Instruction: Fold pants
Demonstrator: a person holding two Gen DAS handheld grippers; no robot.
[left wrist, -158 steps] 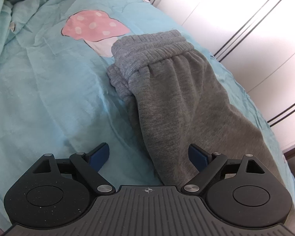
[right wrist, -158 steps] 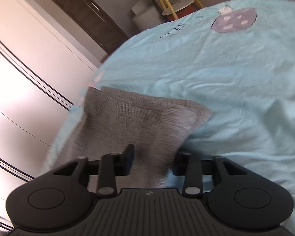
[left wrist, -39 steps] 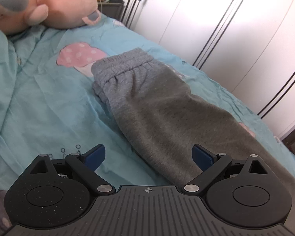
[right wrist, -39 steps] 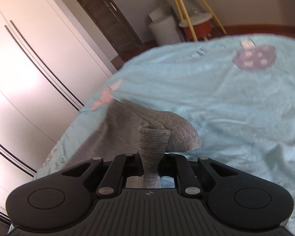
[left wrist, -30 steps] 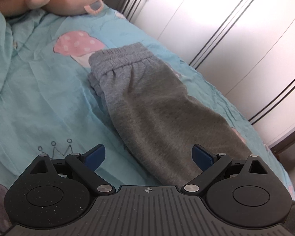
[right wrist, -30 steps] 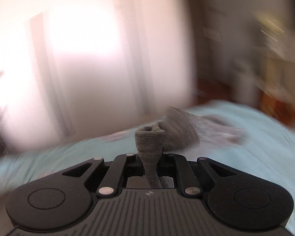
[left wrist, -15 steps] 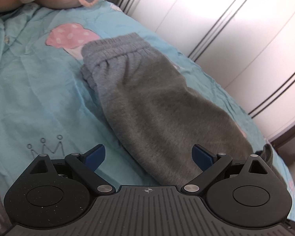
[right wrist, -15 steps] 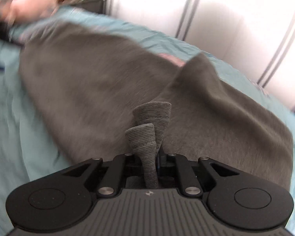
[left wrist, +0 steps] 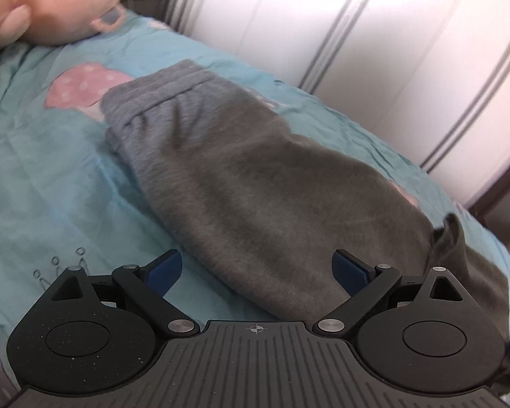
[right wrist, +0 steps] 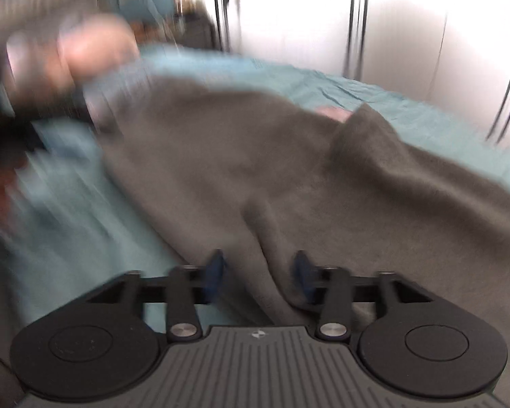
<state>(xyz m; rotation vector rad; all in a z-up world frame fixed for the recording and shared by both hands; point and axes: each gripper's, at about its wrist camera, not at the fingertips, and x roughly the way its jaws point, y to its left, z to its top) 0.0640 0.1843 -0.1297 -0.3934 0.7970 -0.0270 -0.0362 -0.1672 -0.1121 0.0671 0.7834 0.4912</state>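
Half a second ago my right hand-held gripper (right wrist: 257,277) was pinched on the ribbed cuff of the grey sweatpants (right wrist: 241,170); now its blue pads stand apart, a fold of the grey fabric lying loose between them without being gripped. That view is smeared with motion blur, so I cannot tell exactly where the cuff has landed, only that cloth spreads out from just ahead of the pads.

My left hand-held gripper (left wrist: 257,267) is spread wide and holds nothing, its pads (left wrist: 163,268) hanging over the near edge of the sweatpants (left wrist: 255,183). The garment lies lengthwise on the teal bedsheet (left wrist: 44,176), and at its right end a flap of fabric (left wrist: 450,234) stands up from the surface. Further off, the elastic waistband (left wrist: 153,88) rests beside the pink mushroom print (left wrist: 81,88). Beyond that a pink plush toy (left wrist: 54,6) sits at the head of the bed, with white wardrobe doors (left wrist: 374,47) along the far side.
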